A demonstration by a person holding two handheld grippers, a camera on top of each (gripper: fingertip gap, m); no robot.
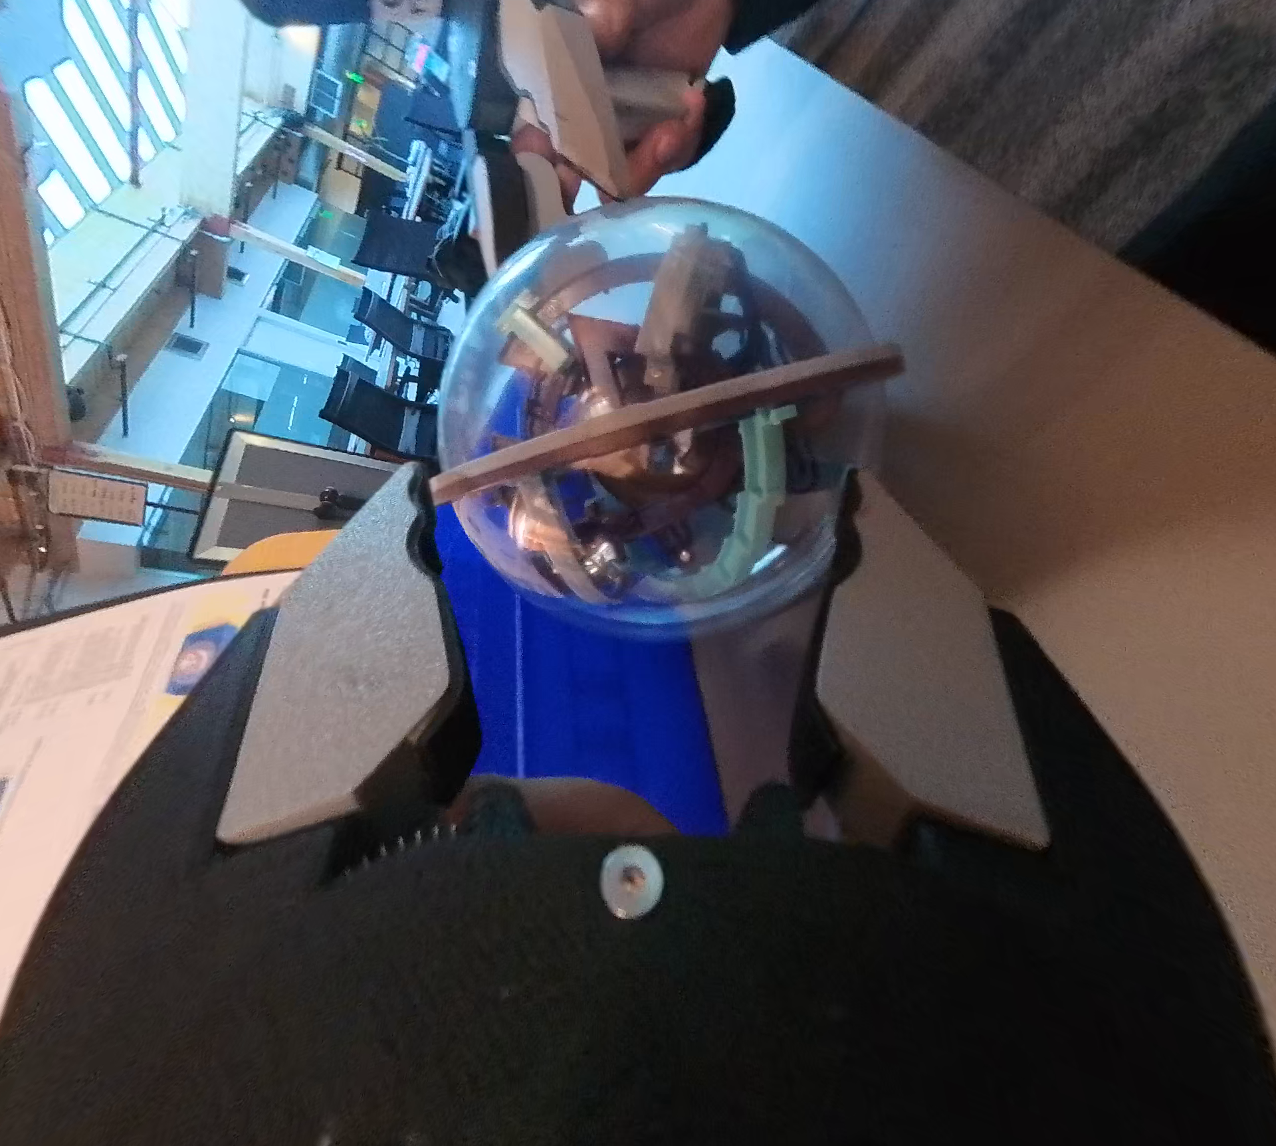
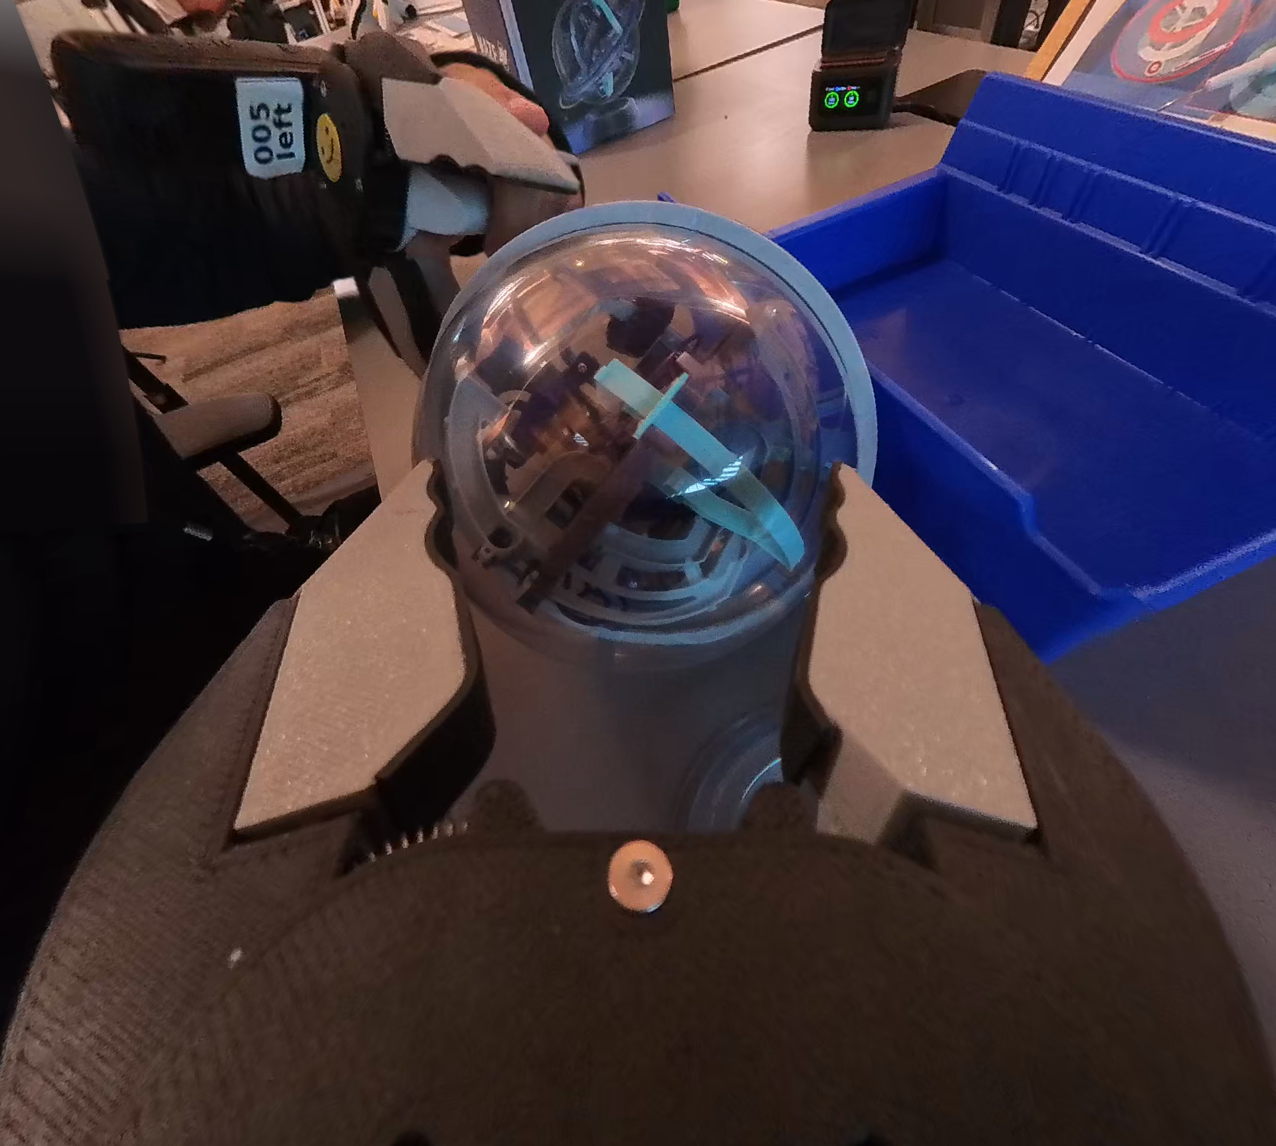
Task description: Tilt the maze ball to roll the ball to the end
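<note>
Maze ball (image 2: pixel 639 422), clear sphere, equatorial ring tilted; left gripper (image 1: pixel 632 492) and right gripper (image 2: pixel 632 492) fingers clamped on it.

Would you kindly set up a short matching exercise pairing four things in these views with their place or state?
Things:
1. maze ball
2. blue bin
3. maze ball box
4. small device with a lit screen

Place or state:
A. empty, right of the sphere
B. held between both tools' fingers
C. on the far table, behind the bin
D. lid flap open, standing on the table

Pairs: 1-B, 2-A, 3-D, 4-C
</note>
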